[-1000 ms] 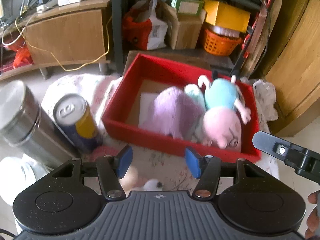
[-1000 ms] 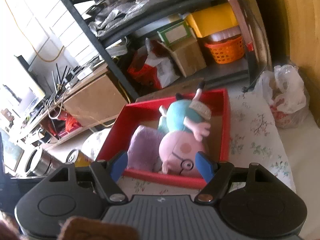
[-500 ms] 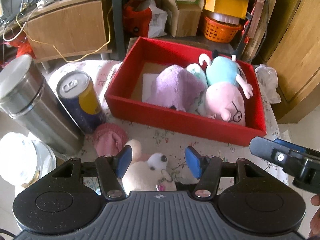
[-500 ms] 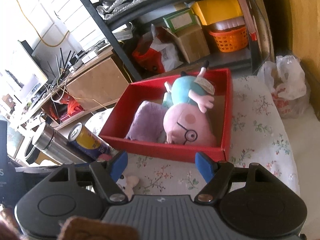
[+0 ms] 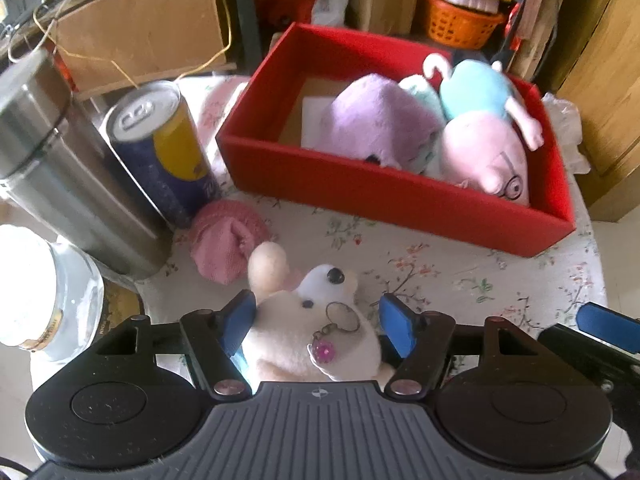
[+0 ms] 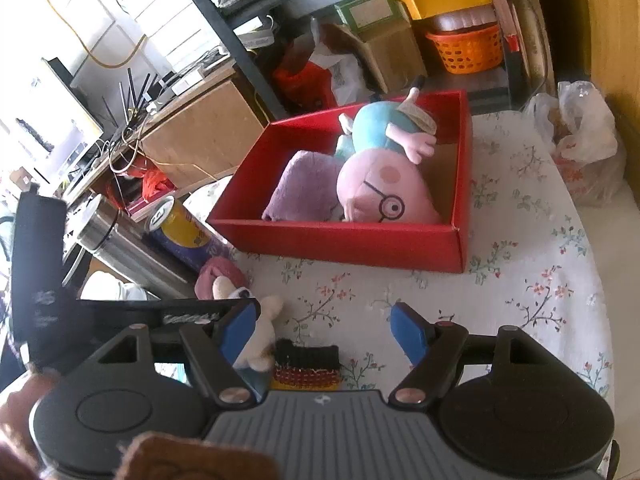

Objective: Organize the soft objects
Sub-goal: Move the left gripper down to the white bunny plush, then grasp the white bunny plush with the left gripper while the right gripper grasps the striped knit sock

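Observation:
A red box (image 5: 384, 200) (image 6: 340, 240) on the floral tablecloth holds a pink pig plush (image 5: 484, 156) (image 6: 380, 188) in a teal shirt and a purple plush (image 5: 376, 120) (image 6: 304, 184). A cream plush animal (image 5: 316, 328) (image 6: 260, 328) lies on the cloth between the fingers of my open left gripper (image 5: 318, 326). A pink knitted item (image 5: 228, 240) (image 6: 220, 272) lies beside it. My right gripper (image 6: 324, 332) is open and empty above a black, red and yellow knitted piece (image 6: 306, 364).
A yellow and blue can (image 5: 160, 152), a steel flask (image 5: 60, 168) and a white-lidded jar (image 5: 40, 296) stand at the left. A plastic bag (image 6: 580, 140) sits at the right edge. Shelves with boxes and an orange basket (image 5: 460, 20) stand behind.
Both grippers have pulled back from the red box toward the table's near side. The cream plush has come into view and now lies between my left fingers.

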Available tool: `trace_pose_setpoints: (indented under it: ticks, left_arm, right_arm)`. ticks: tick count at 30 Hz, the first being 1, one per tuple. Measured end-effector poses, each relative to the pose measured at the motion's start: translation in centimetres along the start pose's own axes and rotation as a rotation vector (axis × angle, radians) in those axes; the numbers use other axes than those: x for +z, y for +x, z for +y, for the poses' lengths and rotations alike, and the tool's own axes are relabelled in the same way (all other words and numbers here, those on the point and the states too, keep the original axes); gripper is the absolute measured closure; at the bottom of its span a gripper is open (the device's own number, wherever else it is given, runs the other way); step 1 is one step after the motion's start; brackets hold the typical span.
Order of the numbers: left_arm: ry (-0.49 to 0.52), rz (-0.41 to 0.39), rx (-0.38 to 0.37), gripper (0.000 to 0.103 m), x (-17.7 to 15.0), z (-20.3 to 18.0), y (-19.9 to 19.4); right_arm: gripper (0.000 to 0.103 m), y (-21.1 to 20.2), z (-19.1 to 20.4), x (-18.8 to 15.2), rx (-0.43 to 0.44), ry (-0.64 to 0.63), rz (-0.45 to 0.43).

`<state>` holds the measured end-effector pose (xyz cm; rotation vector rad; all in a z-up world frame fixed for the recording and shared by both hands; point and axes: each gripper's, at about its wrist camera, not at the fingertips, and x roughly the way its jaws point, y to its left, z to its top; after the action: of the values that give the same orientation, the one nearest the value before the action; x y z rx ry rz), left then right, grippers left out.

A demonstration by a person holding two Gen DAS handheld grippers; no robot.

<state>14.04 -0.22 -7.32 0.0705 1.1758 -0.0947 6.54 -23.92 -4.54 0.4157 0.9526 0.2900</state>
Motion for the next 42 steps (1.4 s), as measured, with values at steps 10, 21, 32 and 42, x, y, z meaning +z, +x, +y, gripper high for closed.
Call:
trace_pose_setpoints:
  ticks: [10,21,32,42]
  left_arm:
    - [-0.002,0.072,0.011,0.033,-0.2,0.2,2.1]
    - [-0.07,0.059,-0.041,0.046,-0.1,1.2,0.7]
    - [-0.115,0.007,-0.082,0.045,0.1,3.6,-1.9]
    - [-0.115,-0.001,-0.112,0.044,0.0,4.0,-2.5]
  right_arm:
    - [0.057,0.8,0.1,-0.5,0.007,-0.006,0.03]
    - [0.057,2.5,0.7,-1.1,0.028,-0.02,0.097]
    - [0.057,5.6,2.7,-2.9,0.037,-0.052,0.176]
    - [0.086,8.4,2.5,-3.6,-0.001,-0.048,0.245]
